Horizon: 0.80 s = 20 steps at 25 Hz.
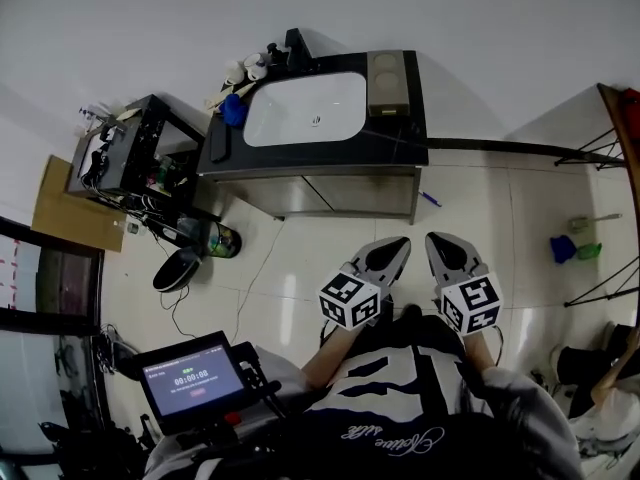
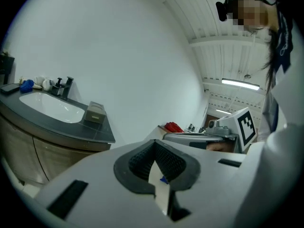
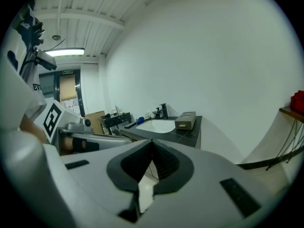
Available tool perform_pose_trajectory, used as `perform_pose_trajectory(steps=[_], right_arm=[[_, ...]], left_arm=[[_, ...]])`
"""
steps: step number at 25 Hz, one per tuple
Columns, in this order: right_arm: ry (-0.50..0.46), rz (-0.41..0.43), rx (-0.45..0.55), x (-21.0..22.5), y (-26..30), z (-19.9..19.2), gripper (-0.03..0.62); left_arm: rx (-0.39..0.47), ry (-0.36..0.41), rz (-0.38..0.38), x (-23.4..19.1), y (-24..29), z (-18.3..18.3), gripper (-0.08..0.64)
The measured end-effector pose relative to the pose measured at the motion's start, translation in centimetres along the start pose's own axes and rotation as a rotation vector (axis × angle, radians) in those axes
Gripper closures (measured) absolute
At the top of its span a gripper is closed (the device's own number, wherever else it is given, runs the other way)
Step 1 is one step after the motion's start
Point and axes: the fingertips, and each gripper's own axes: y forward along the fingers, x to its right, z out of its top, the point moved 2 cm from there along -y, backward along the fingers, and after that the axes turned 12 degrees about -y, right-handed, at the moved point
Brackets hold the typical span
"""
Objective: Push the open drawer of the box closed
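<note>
Our left gripper (image 1: 400, 245) and right gripper (image 1: 436, 240) were clenched shut on nothing, side by side, well apart from the counter (image 1: 400, 140). In the counter sat the sink (image 1: 300, 108), and just beside it the box (image 1: 387, 83). We could not tell whether its drawer was open.

My left gripper (image 1: 398, 243) and right gripper (image 1: 437, 240) are pale grey with black ribbed pads. My left cube (image 1: 350, 299) and right cube (image 1: 472, 303) are white, printed with black square markers. The box (image 1: 386, 83) is olive-tan, the counter (image 1: 400, 140) dark grey, the basin (image 1: 305, 108) white. A bright blue thing (image 1: 234, 110) shows by the basin. The floor (image 1: 520, 218) is glossy cream tile with thin dark joints, the wall (image 1: 150, 18) plain white. My shirt (image 1: 400, 408) is dark navy with white stripes.
</note>
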Motion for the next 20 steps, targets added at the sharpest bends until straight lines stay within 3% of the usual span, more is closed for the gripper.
perform_pose_trajectory(steps=[3,11,20], right_arm=[[0.01,0.015,0.014,-0.6,-1.8,-0.4,0.595],[0.012,0.025,0.053,-2.5,-3.2,0.1,0.595],[-0.04,0.008,0.135,-7.5,-2.7,4.4,0.595]], left_arm=[[-0.006,0.012,-0.022,2.1,-0.6,-1.6,0.56],[0.051,0.055,0.014,2.9,-3.4,-0.9,0.56],[0.031,0.121,-0.075,4.0,-7.2,0.7,0.56]])
